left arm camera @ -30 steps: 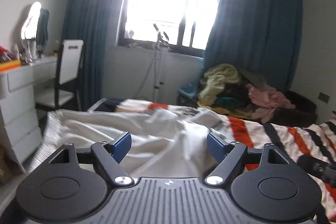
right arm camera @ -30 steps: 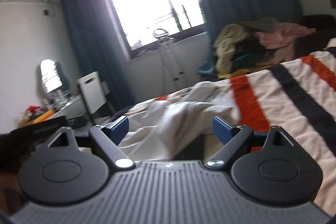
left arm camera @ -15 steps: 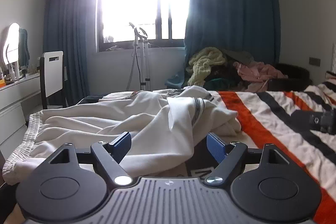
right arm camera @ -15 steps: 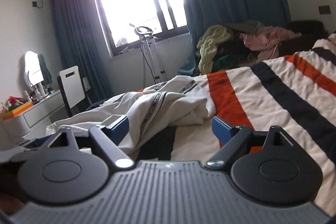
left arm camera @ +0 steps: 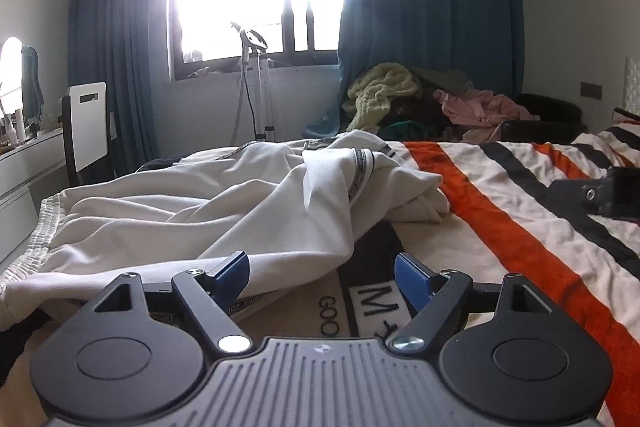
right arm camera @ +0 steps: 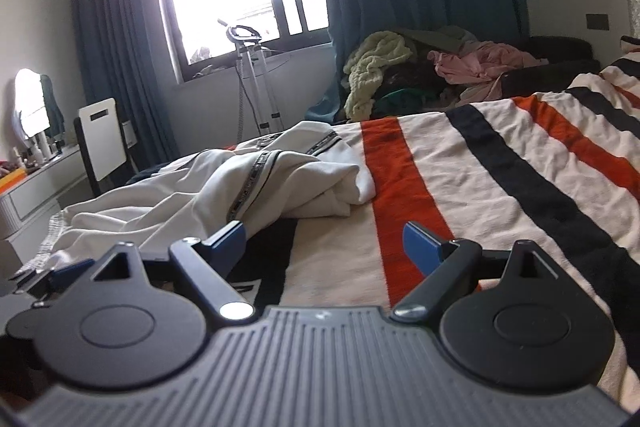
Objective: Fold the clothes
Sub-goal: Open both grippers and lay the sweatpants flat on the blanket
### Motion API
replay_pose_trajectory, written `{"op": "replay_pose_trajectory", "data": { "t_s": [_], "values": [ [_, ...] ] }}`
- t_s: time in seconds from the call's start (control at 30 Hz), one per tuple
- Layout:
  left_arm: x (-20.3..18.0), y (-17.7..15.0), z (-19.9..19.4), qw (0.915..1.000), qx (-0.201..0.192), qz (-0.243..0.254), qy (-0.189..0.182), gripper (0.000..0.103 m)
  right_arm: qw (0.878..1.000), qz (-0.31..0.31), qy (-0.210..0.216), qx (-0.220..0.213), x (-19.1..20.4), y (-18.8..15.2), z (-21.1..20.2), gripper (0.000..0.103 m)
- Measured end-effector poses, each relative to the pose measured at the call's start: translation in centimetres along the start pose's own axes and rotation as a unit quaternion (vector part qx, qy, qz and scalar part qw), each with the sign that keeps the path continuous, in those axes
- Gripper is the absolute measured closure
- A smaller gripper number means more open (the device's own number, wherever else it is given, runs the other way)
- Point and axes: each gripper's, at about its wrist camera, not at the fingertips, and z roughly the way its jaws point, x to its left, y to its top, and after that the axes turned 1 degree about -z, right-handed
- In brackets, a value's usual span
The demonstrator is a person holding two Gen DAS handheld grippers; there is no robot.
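Observation:
A crumpled cream garment (left arm camera: 224,211) with a dark patterned trim lies in a heap on the striped bed cover (left arm camera: 520,227). Its ribbed hem hangs at the bed's left edge. My left gripper (left arm camera: 322,273) stands open just above the cover, its left pad at the garment's near fold, nothing held. In the right wrist view the same garment (right arm camera: 240,187) lies ahead and to the left. My right gripper (right arm camera: 324,239) is open and empty over the bare cover (right arm camera: 500,163). The right gripper's body (left arm camera: 612,195) shows at the left view's right edge.
A pile of other clothes (left arm camera: 420,99) lies beyond the bed under blue curtains (left arm camera: 432,7). A white chair (left arm camera: 86,125) and a white dresser (left arm camera: 24,163) stand left of the bed. A metal stand (left arm camera: 256,83) is by the window.
Both grippers have come down low toward the bed and steadied. The garment, blurred and moving a second ago, now lies still in a heap. Both grippers stay open.

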Motion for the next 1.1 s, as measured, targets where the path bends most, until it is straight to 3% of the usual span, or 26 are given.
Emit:
{"op": "replay_pose_trajectory", "data": {
  "t_s": [0.17,0.27,0.5,0.7,0.8,0.87,0.97,1.03,1.07,1.1],
  "values": [
    [-0.2,-0.1,1.8,0.9996,0.027,0.003,0.001,0.022,0.999,0.006,-0.034,-0.004,-0.5,-0.2,-0.7,0.016],
    [-0.8,0.6,4.5,0.9986,0.042,0.033,0.004,0.022,0.999,0.013,-0.053,0.003,-1.1,-0.3,-0.6,0.016],
    [-3.0,4.6,14.5,0.9936,0.044,0.103,0.014,0.027,0.994,0.069,-0.08,0.026,-3.8,-0.7,0.9,0.016],
    [-5.9,9.4,23.1,0.9933,0.035,0.106,0.029,0.025,0.985,0.116,-0.122,0.046,-6.1,-1.5,5.0,0.016],
    [-6.8,11.5,27.7,0.9894,0.027,0.125,0.068,0.025,0.981,0.125,-0.139,0.052,-6.9,-1.9,7.2,0.016],
    [-6.6,12.6,30.9,0.9887,0.05,0.124,0.067,0.025,0.983,0.104,-0.145,0.049,-6.6,-2.0,8.5,0.016],
    [-6.0,13.1,35.0,0.9858,0.118,0.103,0.06,0.024,0.989,0.056,-0.129,0.033,-5.3,-2.2,10.1,0.016],
    [-5.6,12.7,36.0,0.9842,0.141,0.093,0.052,0.031,0.992,0.042,-0.116,0.042,-4.9,-2.6,11.2,0.016],
    [-5.6,12.8,36.0,0.9842,0.145,0.091,0.045,0.042,0.992,0.045,-0.111,0.05,-5.0,-2.8,11.8,0.016],
    [-5.6,13.1,35.8,0.9842,0.149,0.089,0.033,0.064,0.991,0.048,-0.107,0.058,-5.1,-3.1,12.3,0.016]
  ]
}}
